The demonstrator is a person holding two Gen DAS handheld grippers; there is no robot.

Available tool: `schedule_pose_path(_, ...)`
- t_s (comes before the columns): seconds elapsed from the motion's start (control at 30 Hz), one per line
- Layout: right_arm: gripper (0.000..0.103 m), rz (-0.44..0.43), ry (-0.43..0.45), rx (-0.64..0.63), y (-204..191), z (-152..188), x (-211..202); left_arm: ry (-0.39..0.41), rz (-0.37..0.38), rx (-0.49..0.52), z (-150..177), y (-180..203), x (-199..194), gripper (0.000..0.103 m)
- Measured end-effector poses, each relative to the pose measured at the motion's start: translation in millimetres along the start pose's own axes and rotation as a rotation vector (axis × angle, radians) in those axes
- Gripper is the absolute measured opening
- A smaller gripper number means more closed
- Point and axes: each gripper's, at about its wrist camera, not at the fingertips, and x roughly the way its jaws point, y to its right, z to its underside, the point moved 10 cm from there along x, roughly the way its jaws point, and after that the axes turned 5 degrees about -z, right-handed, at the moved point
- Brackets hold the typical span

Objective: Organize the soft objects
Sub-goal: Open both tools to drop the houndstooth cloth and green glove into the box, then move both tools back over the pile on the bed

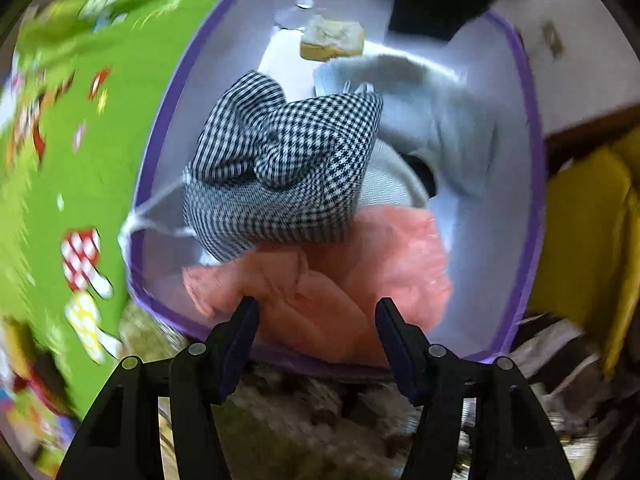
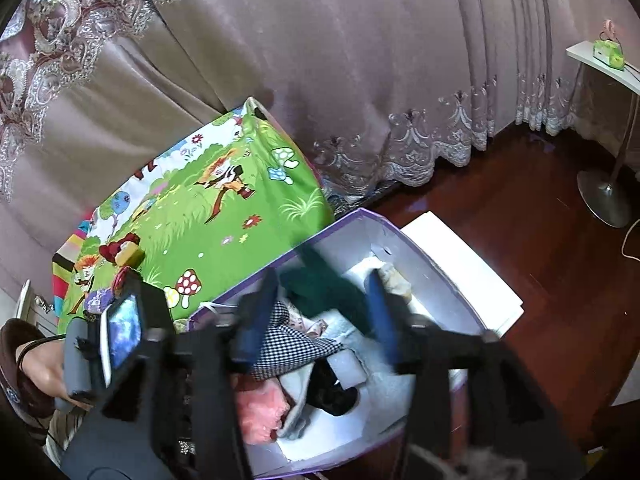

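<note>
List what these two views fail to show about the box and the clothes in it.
- Box floor: left wrist view, covered by the checked cloth, pink garment and pale grey garment.
- Green garment: right wrist view, blurred and partly behind the right gripper fingers.
- Box far end: left wrist view, hidden by a dark shape at the top edge.
- Box near wall: right wrist view, blocked by the gripper body.

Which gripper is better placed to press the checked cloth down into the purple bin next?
Left, probably. The left gripper points into the purple bin, jaws open and empty, with the checked cloth just beyond. The right gripper is also open but comes in at a slant.
</note>
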Motion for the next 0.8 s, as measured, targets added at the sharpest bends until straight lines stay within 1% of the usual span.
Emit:
schedule_pose_path(0.03, 0.063, -0.001, 0.005, 0.004, 1, 0, -1, -0.007, -0.047, 0.044, 1, 2, 4, 0.058)
schedule_pose_path(0.07, 0.065, -0.003, 0.005, 0.008, 2, 0, -2, -0.016, -0.075, 0.069, 1, 2, 8, 0.038)
schedule_pose_path(0.1, 0.066, -0.003, 0.002, 0.012, 3, 0, -2, -0.042, -0.101, 0.09, 5, 2, 16, 0.012)
schedule_pose_path(0.13, 0.066, -0.002, 0.0, 0.015, 3, 1, -3, -0.052, -0.116, 0.093, 8, -1, 22, 0.004)
schedule_pose_path(0.2, 0.067, 0.0, -0.002, 0.013, 2, 1, -3, 0.001, -0.124, 0.048, 4, -11, 17, 0.004)
schedule_pose_path(0.27, 0.068, 0.005, -0.001, 0.002, 2, 3, -5, 0.118, -0.185, -0.076, -3, -46, -9, 0.004)
schedule_pose_path(0.3, 0.068, 0.007, -0.001, -0.001, 2, 4, -6, 0.153, -0.193, -0.112, -4, -57, -18, 0.004)
schedule_pose_path(0.33, 0.068, 0.007, -0.005, 0.0, 2, 5, -5, 0.198, -0.169, -0.157, -3, -68, -30, 0.004)
schedule_pose_path(0.37, 0.068, 0.007, -0.009, 0.004, 2, 6, -4, 0.221, -0.128, -0.182, -1, -73, -38, 0.004)
schedule_pose_path(0.47, 0.068, 0.001, -0.021, 0.01, -1, 8, 0, 0.256, -0.019, -0.226, 6, -75, -48, 0.006)
schedule_pose_path(0.5, 0.068, -0.003, -0.022, 0.006, -4, 7, 0, 0.263, 0.003, -0.235, 4, -71, -50, 0.009)
schedule_pose_path(0.53, 0.068, -0.006, -0.021, 0.0, -8, 6, 0, 0.276, 0.054, -0.255, 6, -68, -52, 0.011)
schedule_pose_path(0.57, 0.068, -0.009, -0.021, -0.007, -11, 6, -1, 0.284, 0.101, -0.274, 6, -61, -53, 0.018)
schedule_pose_path(0.6, 0.069, -0.012, -0.024, -0.018, -15, 5, -1, 0.294, 0.144, -0.299, 1, -62, -52, 0.029)
schedule_pose_path(0.63, 0.069, -0.014, -0.026, -0.025, -18, 6, -1, 0.319, 0.173, -0.328, 3, -62, -57, 0.034)
schedule_pose_path(0.67, 0.069, -0.015, -0.029, -0.034, -22, 6, -2, 0.352, 0.19, -0.35, 6, -63, -63, 0.043)
schedule_pose_path(0.7, 0.069, -0.017, -0.032, -0.04, -26, 6, -2, 0.374, 0.2, -0.364, 10, -64, -67, 0.049)
schedule_pose_path(0.8, 0.069, -0.018, -0.048, -0.069, -37, 8, -1, 0.46, 0.213, -0.418, 25, -71, -92, 0.05)
